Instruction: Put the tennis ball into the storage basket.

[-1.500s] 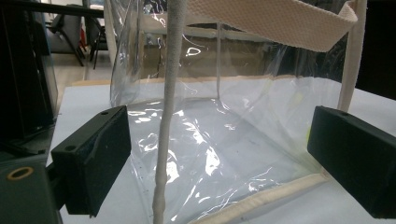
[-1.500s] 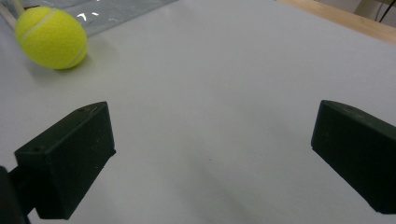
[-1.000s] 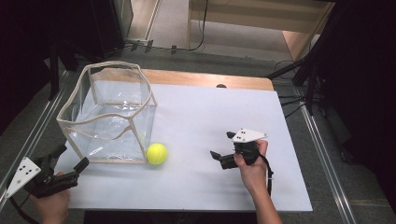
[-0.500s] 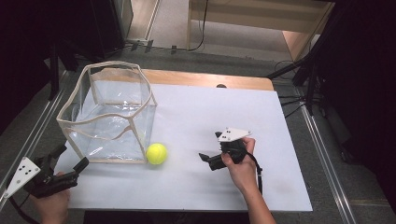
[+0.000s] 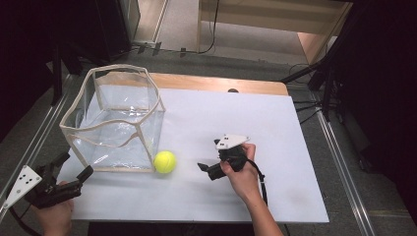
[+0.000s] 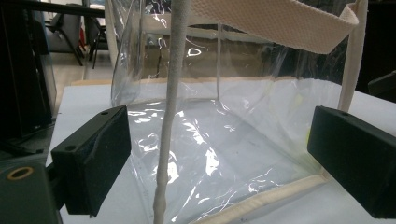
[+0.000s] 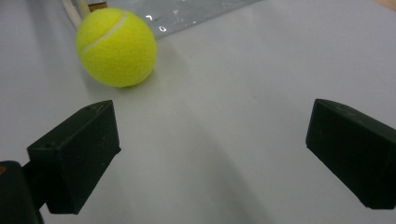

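Half the ball (image 6: pixel 309 135) blurred behind bag (image 6: pixel 224 140)

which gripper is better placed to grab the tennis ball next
Right. The right gripper is open, aimed at the tennis ball with bare table between. The left gripper sits at the table's near-left corner, facing the clear bag.

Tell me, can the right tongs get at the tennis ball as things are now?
Probably yes. The right tongs are open and aimed at the tennis ball, with bare white table between them. The clear bag stands just behind the ball, leaving the near side free.
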Available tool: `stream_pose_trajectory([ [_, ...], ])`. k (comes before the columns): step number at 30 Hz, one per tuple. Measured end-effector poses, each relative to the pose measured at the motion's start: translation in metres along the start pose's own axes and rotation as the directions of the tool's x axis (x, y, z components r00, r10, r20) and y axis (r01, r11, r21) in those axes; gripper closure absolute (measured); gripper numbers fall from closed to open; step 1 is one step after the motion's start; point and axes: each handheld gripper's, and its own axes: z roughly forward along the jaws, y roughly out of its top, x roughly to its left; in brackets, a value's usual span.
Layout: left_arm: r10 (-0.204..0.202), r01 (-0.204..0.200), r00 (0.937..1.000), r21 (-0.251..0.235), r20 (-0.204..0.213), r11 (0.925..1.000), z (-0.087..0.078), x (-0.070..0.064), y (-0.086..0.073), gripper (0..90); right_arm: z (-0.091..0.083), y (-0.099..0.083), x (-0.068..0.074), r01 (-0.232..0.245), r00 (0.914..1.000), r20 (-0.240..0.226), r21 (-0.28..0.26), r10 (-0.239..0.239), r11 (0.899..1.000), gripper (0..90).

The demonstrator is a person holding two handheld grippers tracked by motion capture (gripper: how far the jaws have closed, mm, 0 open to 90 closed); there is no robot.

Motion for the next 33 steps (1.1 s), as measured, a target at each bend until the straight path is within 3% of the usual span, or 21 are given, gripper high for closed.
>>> stream_pose_trajectory([
  [33, -0.004, 0.004, 1.0000, -0.002, 0.002, 1.0000, 0.000, 0.000, 0.000, 6.5, 0.046, 0.029, 0.026, 0.070, 0.9904, -0.123, 0.059, -0.063, 0.996, 1.7],
])
